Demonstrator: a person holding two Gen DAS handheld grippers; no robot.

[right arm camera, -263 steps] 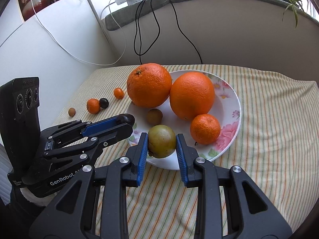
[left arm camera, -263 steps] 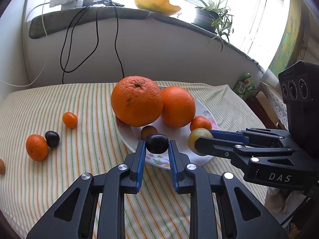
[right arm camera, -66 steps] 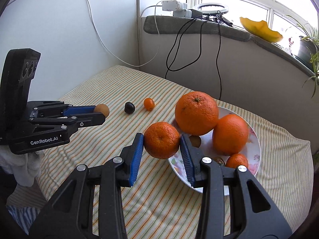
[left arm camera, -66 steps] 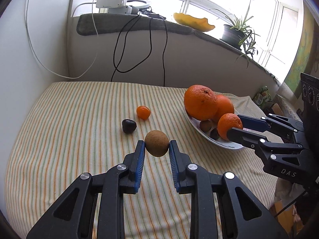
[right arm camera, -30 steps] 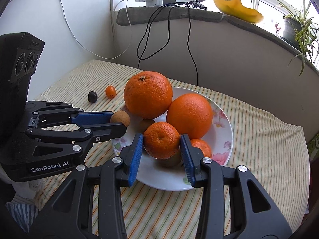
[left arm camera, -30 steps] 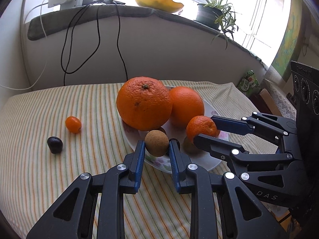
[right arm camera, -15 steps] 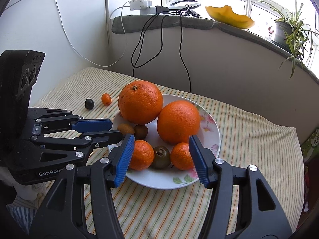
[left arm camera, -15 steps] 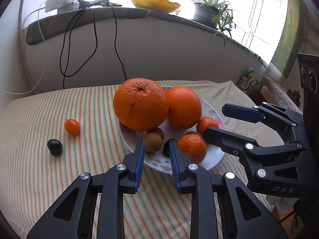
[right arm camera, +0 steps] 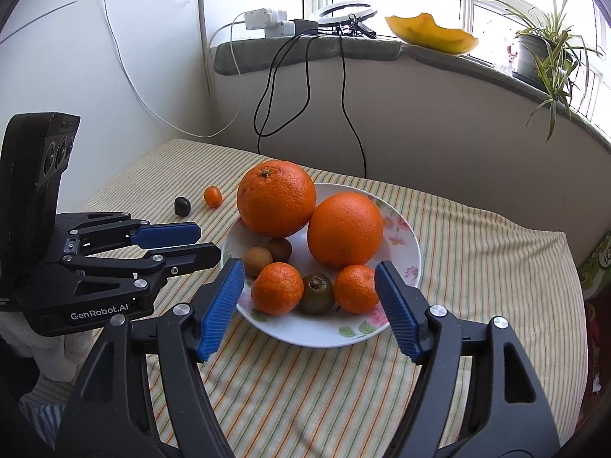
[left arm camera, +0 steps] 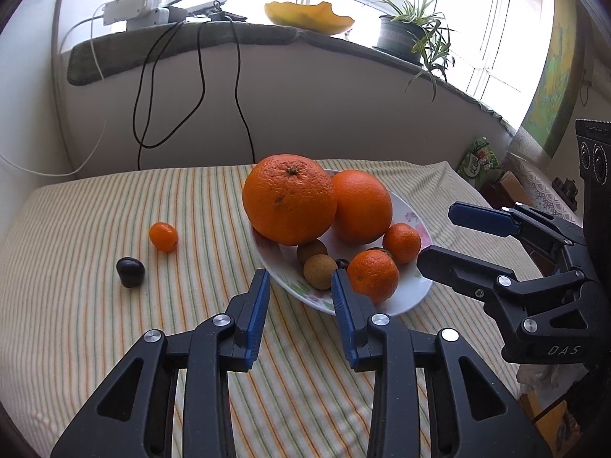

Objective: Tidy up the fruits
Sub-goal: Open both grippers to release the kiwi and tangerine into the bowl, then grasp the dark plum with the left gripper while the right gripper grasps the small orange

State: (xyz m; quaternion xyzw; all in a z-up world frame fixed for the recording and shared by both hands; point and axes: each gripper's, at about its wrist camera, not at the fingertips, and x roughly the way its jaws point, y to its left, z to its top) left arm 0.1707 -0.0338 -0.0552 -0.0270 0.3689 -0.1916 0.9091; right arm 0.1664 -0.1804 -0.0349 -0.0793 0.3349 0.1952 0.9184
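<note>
A white flowered plate [left arm camera: 410, 297] [right arm camera: 324, 332] holds two big oranges [left arm camera: 290, 198] [right arm camera: 345, 229], two mandarins [left arm camera: 372, 274] [right arm camera: 277, 288], two small brown fruits [left arm camera: 320, 271] [right arm camera: 258, 260] and a green-brown fruit [right arm camera: 316, 293]. A small orange kumquat [left arm camera: 163, 236] [right arm camera: 212, 195] and a dark plum [left arm camera: 130, 266] [right arm camera: 182, 205] lie on the striped cloth left of the plate. My left gripper [left arm camera: 299, 280] [right arm camera: 208, 242] is open and empty at the plate's near-left rim. My right gripper [right arm camera: 309, 278] [left arm camera: 443, 238] is wide open and empty above the plate's front.
The striped tablecloth [left arm camera: 95, 324] covers the table. Black cables [left arm camera: 236, 87] hang down the wall behind. The sill holds a power strip [left arm camera: 131, 9], a yellow dish [left arm camera: 309, 17] and a potted plant [left arm camera: 412, 34]. A green packet [left arm camera: 477, 160] sits beyond the right edge.
Both grippers have let go of their fruit onto the plate, opened and drawn back from it; the right one has opened wider.
</note>
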